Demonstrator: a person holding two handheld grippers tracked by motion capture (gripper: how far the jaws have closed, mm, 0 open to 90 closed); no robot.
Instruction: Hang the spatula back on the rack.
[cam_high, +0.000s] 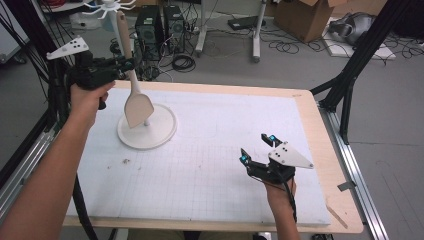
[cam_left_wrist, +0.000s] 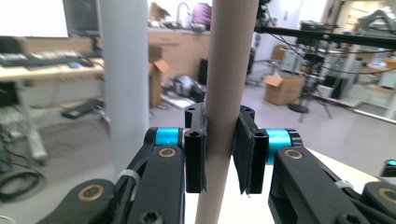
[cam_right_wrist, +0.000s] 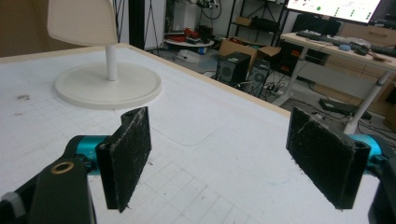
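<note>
High view showed the left tongs (cam_high: 125, 64) clamped on the handle of a pale wooden spatula (cam_high: 134, 95), held upright above the far left part of the desk (cam_high: 215, 150). The spatula blade hung just over a round white stand base (cam_high: 161, 131), beside the thin post (cam_high: 146, 121) rising from that base; contact between blade and post could not be determined. Left gripper view showed both pads (cam_left_wrist: 195, 154) pressed against the spatula handle (cam_left_wrist: 229, 88), with a white pole (cam_left_wrist: 123, 79) standing close beside it. Right tongs (cam_high: 258, 148) rested low over the near right part of the desk, spread wide with nothing between them. Right gripper view showed the 2 pads (cam_right_wrist: 128, 156) well apart over the gridded surface.
</note>
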